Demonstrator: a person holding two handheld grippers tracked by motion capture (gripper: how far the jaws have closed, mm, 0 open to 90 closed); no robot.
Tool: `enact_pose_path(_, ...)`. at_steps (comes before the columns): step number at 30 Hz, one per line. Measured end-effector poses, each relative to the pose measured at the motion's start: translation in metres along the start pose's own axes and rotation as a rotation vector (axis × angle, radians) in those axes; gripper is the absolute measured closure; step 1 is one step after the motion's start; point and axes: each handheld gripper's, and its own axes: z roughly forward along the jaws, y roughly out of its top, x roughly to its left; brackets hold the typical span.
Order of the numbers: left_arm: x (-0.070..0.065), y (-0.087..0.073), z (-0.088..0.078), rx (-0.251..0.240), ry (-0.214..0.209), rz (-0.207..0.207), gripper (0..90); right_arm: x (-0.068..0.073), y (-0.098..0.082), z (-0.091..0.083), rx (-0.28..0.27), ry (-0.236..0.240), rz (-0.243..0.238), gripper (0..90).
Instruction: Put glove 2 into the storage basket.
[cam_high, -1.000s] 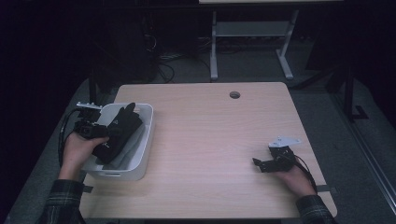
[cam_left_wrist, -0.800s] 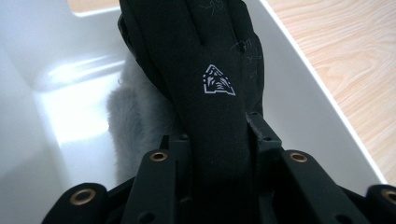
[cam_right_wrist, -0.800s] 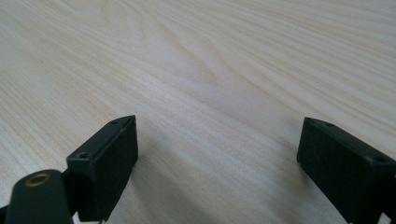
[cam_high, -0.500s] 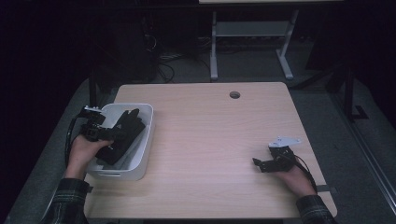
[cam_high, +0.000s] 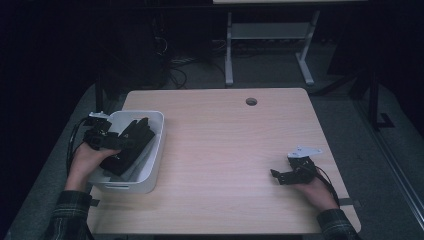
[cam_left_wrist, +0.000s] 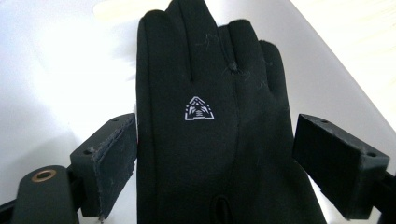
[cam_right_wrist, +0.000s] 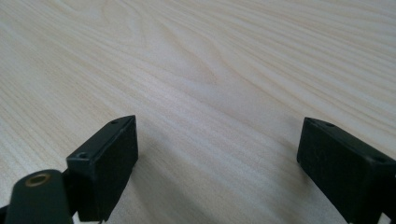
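Note:
A black glove (cam_high: 134, 141) with a small white triangular logo lies in the white bin (cam_high: 125, 187) at the table's left edge. My left gripper (cam_high: 119, 144) reaches into the bin from the left. In the left gripper view the glove (cam_left_wrist: 205, 154) lies flat between the jaws of my left gripper (cam_left_wrist: 217, 135), which have just been opening. The right pad stands clear of the cloth and the left one is at its edge. My right gripper (cam_high: 280, 176) rests low at the front right with nothing between its wide-open jaws, over bare wood in the right gripper view (cam_right_wrist: 219, 140).
The light wooden table (cam_high: 225, 140) has a round cable hole (cam_high: 251, 101) near its far edge. Beyond it stand a white desk frame (cam_high: 229, 55) and floor cables in the dark. The bin's rim (cam_high: 161, 131) rises beside my left hand.
My left gripper has let go of the glove and drawn back a little to the left. The glove now lies loose in the bin. The right hand has not moved.

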Motion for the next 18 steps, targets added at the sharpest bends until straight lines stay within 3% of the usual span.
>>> enact_pose_path(8,-0.012,0.012,-0.012,-0.045,-0.015,0.028,13.3,0.000,0.000,0.000,0.000,0.000,0.000,12.2)
enact_pose_path(18,-0.043,0.031,0.000,-0.086,-0.083,0.075,13.3,0.000,0.000,0.000,0.003,0.000,0.006,12.2)
